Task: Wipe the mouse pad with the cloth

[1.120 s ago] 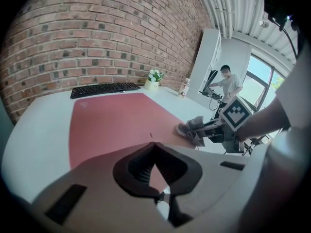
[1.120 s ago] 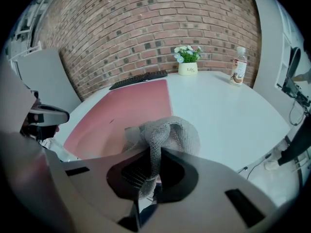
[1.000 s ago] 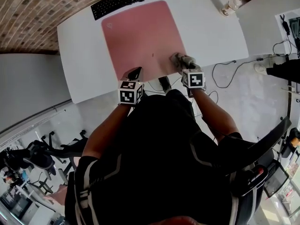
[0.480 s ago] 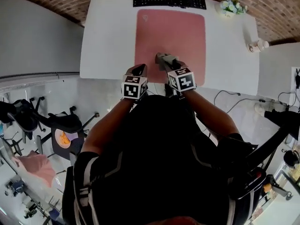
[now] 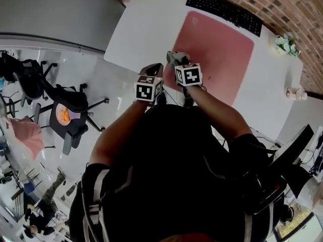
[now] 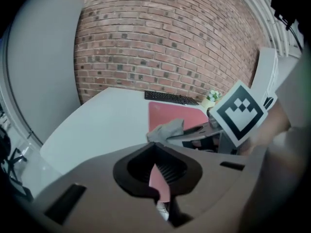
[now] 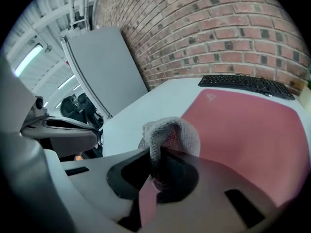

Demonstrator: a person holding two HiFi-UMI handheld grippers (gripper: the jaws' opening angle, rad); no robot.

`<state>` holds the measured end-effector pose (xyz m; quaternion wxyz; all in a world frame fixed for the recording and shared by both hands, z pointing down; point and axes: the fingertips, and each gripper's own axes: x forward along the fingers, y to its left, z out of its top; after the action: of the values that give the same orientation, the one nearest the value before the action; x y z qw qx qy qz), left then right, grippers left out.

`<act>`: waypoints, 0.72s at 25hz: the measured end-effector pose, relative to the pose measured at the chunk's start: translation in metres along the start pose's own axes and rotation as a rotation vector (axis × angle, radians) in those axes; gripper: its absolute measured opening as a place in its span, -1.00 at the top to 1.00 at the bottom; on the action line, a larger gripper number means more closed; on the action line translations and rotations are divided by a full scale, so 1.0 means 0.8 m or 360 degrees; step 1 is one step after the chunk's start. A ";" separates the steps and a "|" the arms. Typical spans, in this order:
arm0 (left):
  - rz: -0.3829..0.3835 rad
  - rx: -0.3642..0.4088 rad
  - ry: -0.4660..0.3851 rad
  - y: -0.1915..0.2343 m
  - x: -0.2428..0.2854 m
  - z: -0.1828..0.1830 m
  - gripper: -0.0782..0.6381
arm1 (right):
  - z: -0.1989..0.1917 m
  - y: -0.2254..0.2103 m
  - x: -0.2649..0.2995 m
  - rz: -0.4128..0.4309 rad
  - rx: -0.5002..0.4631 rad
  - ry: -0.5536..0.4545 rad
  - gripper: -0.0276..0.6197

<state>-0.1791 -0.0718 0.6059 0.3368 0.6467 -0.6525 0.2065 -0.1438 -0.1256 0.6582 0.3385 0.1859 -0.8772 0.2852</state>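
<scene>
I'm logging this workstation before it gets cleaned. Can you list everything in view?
mouse pad: 1, pink, on the desk, in front of the keyboard
cloth: 1, grey, over the pad's near left corner
keyboard: 1, black, far edge of the desk
desk: 1, white, in front of the brick wall
flowers: 1 small bunch, white and green, far right of the desk
small pale item: 1, right side of the desk, too small to identify
office chairs: at least 2, black, on the floor left of the desk
brick wall: reddish brown
partition: 1, grey, left of the desk
left gripper: jaws together, empty, at the desk's near edge
right gripper: shut on the cloth
person: dark clothing
</scene>
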 end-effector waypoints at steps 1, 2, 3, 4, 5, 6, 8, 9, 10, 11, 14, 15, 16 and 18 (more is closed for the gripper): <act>0.0023 -0.0017 0.0008 0.005 -0.003 -0.002 0.78 | -0.001 0.002 0.008 0.0003 0.0007 0.0020 0.82; 0.0039 -0.0030 0.0013 0.008 -0.006 -0.004 0.78 | -0.001 0.001 0.014 -0.0003 0.0014 0.0036 0.82; 0.0044 -0.0048 0.0014 0.010 -0.007 -0.005 0.78 | -0.001 -0.002 0.019 -0.0018 0.0017 0.0049 0.82; 0.0036 -0.0071 0.0011 0.009 -0.008 -0.004 0.78 | 0.000 -0.007 0.023 -0.0039 0.0017 0.0057 0.82; 0.0018 -0.0088 0.0009 0.007 -0.007 -0.004 0.78 | 0.000 -0.013 0.025 -0.0059 0.0020 0.0062 0.82; -0.0004 -0.0089 0.0012 0.003 -0.006 -0.004 0.78 | -0.002 -0.017 0.026 -0.0075 0.0028 0.0066 0.82; -0.0038 -0.0054 0.0033 -0.005 -0.003 -0.007 0.78 | -0.006 -0.023 0.024 -0.0089 0.0039 0.0070 0.82; -0.0049 -0.0040 0.0041 -0.008 -0.001 -0.007 0.78 | -0.007 -0.024 0.023 -0.0091 0.0034 0.0069 0.82; -0.0059 -0.0033 0.0045 -0.010 0.000 -0.005 0.78 | -0.007 -0.026 0.022 -0.0092 0.0027 0.0065 0.82; -0.0071 -0.0029 0.0045 -0.013 0.001 -0.003 0.78 | -0.008 -0.029 0.021 -0.0092 0.0030 0.0059 0.82; -0.0123 0.0028 0.0059 -0.026 0.006 0.000 0.78 | -0.015 -0.042 0.013 -0.0112 0.0097 0.0040 0.82; -0.0138 0.0052 0.0067 -0.029 0.008 0.000 0.78 | -0.018 -0.048 0.008 -0.0135 0.0114 0.0036 0.82; -0.0151 0.0066 0.0072 -0.031 0.010 0.001 0.78 | -0.021 -0.053 0.003 -0.0155 0.0129 0.0032 0.82; -0.0173 0.0072 0.0081 -0.035 0.016 0.002 0.78 | -0.029 -0.064 -0.003 -0.0185 0.0164 0.0028 0.82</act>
<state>-0.1510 -0.0842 0.6092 0.3495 0.6831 -0.6027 0.2189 -0.1042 -0.1504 0.6898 0.3521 0.2512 -0.8462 0.3114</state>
